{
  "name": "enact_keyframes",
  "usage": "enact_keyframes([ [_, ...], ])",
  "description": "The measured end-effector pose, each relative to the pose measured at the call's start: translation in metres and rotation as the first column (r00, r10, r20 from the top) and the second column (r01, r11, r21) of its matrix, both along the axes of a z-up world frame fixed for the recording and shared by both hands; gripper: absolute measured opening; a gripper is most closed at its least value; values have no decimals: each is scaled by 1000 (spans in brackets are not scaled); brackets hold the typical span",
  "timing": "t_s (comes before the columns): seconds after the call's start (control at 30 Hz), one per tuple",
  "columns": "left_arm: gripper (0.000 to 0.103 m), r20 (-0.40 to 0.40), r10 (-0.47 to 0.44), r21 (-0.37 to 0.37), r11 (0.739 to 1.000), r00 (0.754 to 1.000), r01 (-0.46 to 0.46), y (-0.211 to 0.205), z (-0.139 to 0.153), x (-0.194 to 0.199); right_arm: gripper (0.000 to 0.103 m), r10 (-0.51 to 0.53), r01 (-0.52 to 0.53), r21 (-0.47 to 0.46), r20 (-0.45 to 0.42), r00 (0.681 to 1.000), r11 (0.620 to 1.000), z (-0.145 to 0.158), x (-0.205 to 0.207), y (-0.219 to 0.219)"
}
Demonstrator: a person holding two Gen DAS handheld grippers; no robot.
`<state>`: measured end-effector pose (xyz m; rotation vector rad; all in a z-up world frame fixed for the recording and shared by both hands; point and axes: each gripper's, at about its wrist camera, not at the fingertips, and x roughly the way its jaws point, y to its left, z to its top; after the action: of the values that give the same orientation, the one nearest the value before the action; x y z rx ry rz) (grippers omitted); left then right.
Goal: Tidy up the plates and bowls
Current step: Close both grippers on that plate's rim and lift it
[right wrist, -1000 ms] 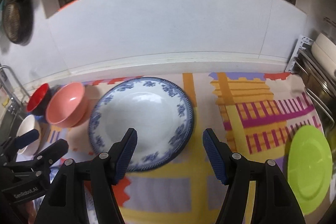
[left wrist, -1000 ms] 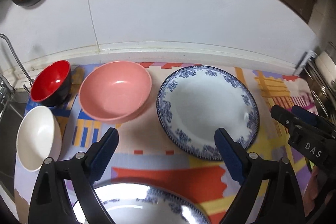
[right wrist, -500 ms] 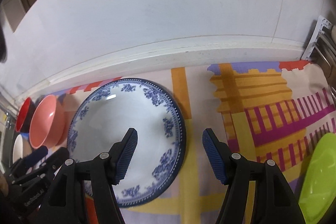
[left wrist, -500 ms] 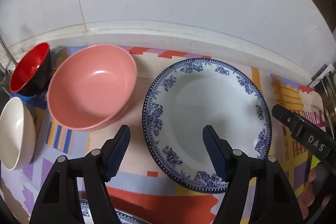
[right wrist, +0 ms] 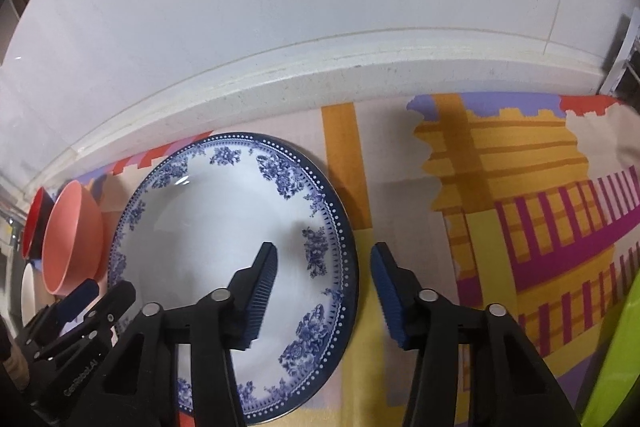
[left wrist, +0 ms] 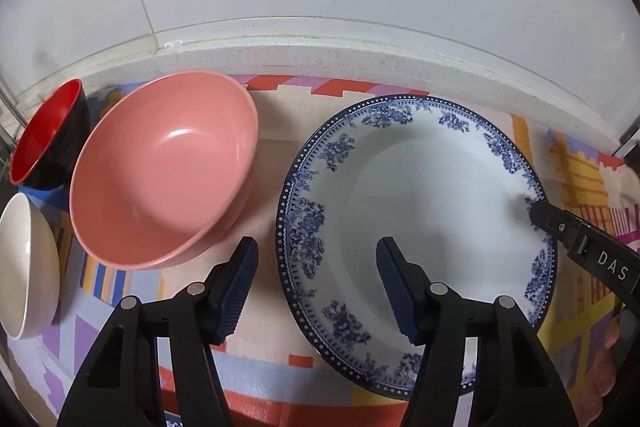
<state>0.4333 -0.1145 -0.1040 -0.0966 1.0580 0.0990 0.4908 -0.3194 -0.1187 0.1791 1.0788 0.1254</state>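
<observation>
Scanning from the left, I am seeing a white bowl (left wrist: 28, 267), a red bowl (left wrist: 48, 135) touching the pink bowl (left wrist: 164, 167), then the blue-patterned plate (left wrist: 436, 195) lying flat on the colourful mat (left wrist: 264, 371), with a green plate (right wrist: 616, 359) at the far right edge. My left gripper (left wrist: 316, 287) is hovering with jaws apart, straddling the plate's left rim. My right gripper (right wrist: 324, 287) is straddling its right rim, fingers spread wide, gripping nothing.

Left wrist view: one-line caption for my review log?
Open left gripper straddles the blue-patterned plate rim, beside pink bowl; right gripper at the plate's far edge.
</observation>
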Motion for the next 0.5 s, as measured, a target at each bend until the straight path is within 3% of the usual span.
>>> enact_keyframes([
  [0.5,49,-8,-17,47,999,1000,17,-14,-10,19,42,30,-29,31,-23,999,999,-20,10,10],
])
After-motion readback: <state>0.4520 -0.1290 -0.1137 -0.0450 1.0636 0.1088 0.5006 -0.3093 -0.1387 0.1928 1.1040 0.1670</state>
